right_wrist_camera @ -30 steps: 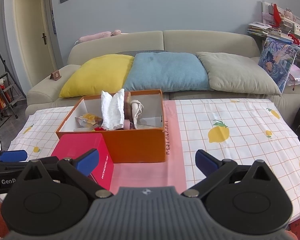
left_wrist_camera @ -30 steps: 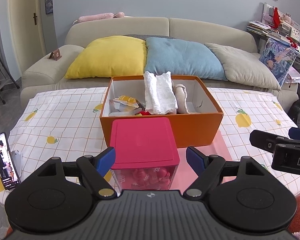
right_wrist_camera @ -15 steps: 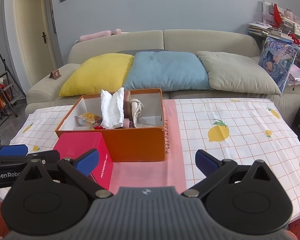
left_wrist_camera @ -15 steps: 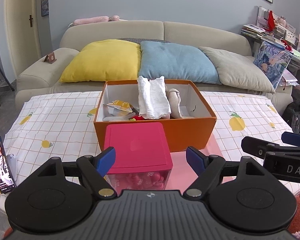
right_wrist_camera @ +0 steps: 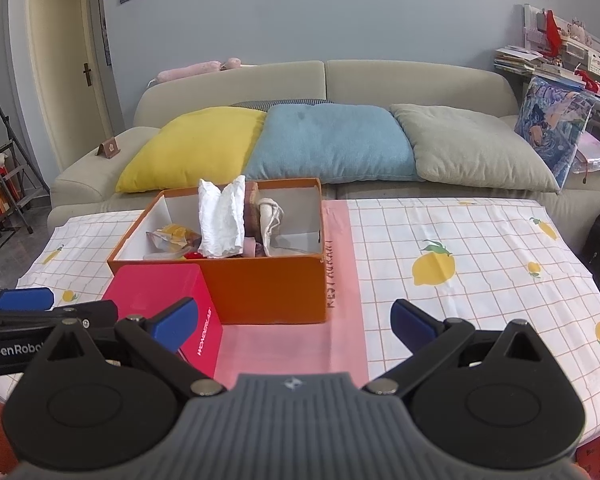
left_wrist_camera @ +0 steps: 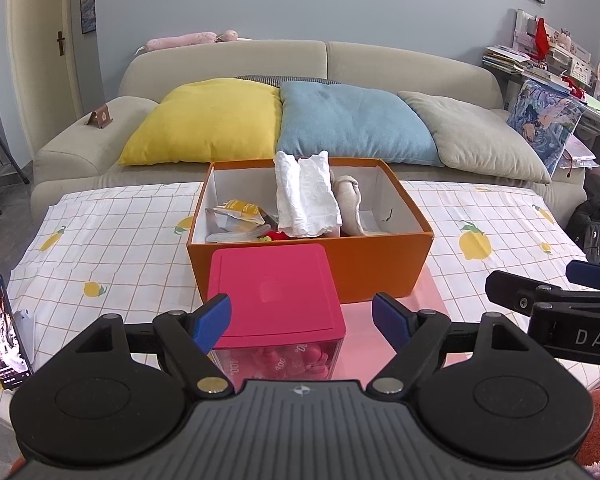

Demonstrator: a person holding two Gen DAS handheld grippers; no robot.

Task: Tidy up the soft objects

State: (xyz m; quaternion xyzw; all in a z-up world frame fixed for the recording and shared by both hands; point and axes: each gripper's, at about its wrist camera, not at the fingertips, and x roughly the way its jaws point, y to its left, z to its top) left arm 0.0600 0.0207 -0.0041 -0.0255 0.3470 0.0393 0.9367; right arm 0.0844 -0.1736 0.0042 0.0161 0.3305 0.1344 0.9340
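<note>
While my left gripper (left_wrist_camera: 301, 322) hangs over the near edge of the counter (left_wrist_camera: 116, 236), its fingers (left_wrist_camera: 212, 318) are spread and empty, straddling the pink lidded container (left_wrist_camera: 274, 296) just ahead. Beyond that, the orange box (left_wrist_camera: 312, 264) already holds a white cloth (left_wrist_camera: 306, 196), a beige sock (left_wrist_camera: 350, 204) and some packets, so I judge the sorting largely done.

From my right gripper (right_wrist_camera: 294, 326), fingers equally released and holding nothing, the same box sits ahead to the left, and I see no loose soft item on the cloth-covered counter.

Orange box (left_wrist_camera: 380, 264); pink-lidded container (left_wrist_camera: 274, 292); lemon-print checked tablecloth (right_wrist_camera: 480, 248).
</note>
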